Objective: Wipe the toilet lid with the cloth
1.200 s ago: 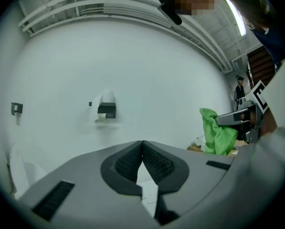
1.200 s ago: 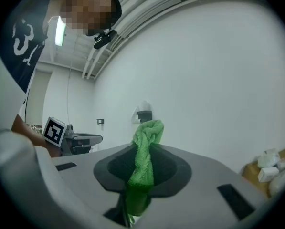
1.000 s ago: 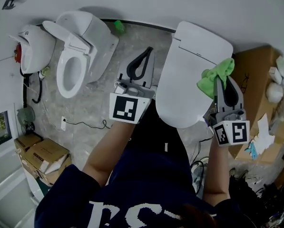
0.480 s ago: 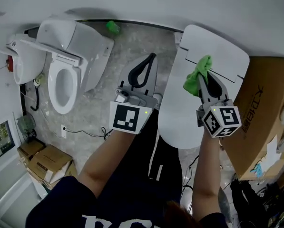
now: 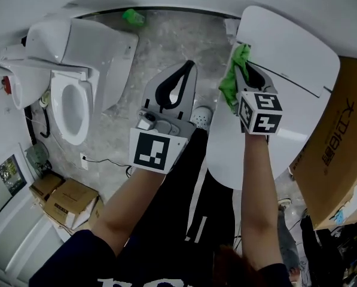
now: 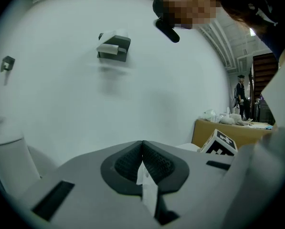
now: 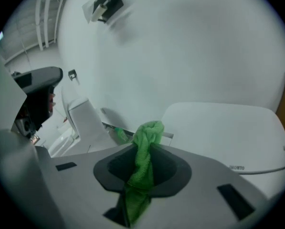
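Jaws of the right gripper [image 7: 143,149] are closed on the green cloth [image 7: 147,130]. A bunch of it stands up past the tips and the rest trails back between the pads. Jaws of the left gripper [image 6: 142,144] are closed tip to tip. A thin white strip [image 6: 145,182] shows at the seam behind the tips; whether it is pinched or part of the tool cannot be told.

Head view: both forearms are bare and reach forward from a dark top. The left gripper is held over the grey mottled floor [image 5: 166,46], between the two toilets and touching neither. The right gripper points away from the person over the near-left part of the toilet lid [image 5: 286,70]. That lid is white and lies closed. The cloth sits at the lid's left edge, close to the line across its rear. Contact with the surface cannot be confirmed.

Further left stands a second toilet [image 5: 70,100] with its bowl open. A cable [image 5: 106,163] lies on the floor near it, and cardboard boxes [image 5: 64,202] sit at lower left. A large cardboard box [image 5: 339,142] stands just right of the closed toilet. Farthest off, a small green item [image 5: 132,17] lies on the floor at the foot of the wall.
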Available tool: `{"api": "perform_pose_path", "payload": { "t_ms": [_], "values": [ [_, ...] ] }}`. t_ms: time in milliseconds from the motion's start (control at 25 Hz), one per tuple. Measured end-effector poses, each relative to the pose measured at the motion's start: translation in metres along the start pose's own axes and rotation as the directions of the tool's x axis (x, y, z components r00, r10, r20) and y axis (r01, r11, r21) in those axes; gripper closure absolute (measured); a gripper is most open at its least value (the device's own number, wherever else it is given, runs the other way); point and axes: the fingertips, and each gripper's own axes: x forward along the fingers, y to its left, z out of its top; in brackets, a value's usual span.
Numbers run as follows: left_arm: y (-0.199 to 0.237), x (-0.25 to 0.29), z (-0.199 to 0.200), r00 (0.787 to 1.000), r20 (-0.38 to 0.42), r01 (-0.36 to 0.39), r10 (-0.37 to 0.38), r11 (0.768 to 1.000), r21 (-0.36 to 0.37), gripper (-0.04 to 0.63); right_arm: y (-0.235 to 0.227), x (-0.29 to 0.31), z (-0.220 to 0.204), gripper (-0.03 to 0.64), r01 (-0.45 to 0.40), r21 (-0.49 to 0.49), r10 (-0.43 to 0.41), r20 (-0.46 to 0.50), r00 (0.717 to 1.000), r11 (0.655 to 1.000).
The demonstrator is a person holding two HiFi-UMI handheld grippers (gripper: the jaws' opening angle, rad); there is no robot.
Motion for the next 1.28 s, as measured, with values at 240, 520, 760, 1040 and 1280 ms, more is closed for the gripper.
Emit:
{"api": "perform_pose_path", "payload": {
  "t_ms": [240,520,760,1040,1280],
  "values": [
    [0.003,0.0,-0.031,0.999,-0.035,0.017,-0.017,1.0,-0.019,0.575,-0.007,0.03,-0.013,0.522,0.113,-0.219,-0.126,-0.046,0.991,0.969],
    [-0.007,0.007,-0.046,0.998,-0.045,0.037,-0.038,0.999,-0.026,0.575,-0.005,0.032,-0.016,0.525,0.091,-0.305,-0.111,-0.047,0.993,0.948],
    [-0.02,0.013,-0.048,0.998,-0.042,0.05,-0.051,0.998,-0.024,0.575,-0.013,0.026,-0.019,0.525,0.042,-0.293,-0.062,-0.062,0.996,0.955],
    [-0.034,0.017,-0.049,0.997,-0.045,0.062,-0.063,0.998,-0.017,0.575,-0.052,-0.004,-0.032,0.526,0.085,-0.269,-0.104,-0.056,0.993,0.959],
    [-0.052,0.022,-0.05,0.995,-0.046,0.085,-0.085,0.996,-0.012,0.575,-0.101,-0.039,-0.049,0.526,0.135,-0.258,-0.157,-0.066,0.985,0.957]
  ]
}}
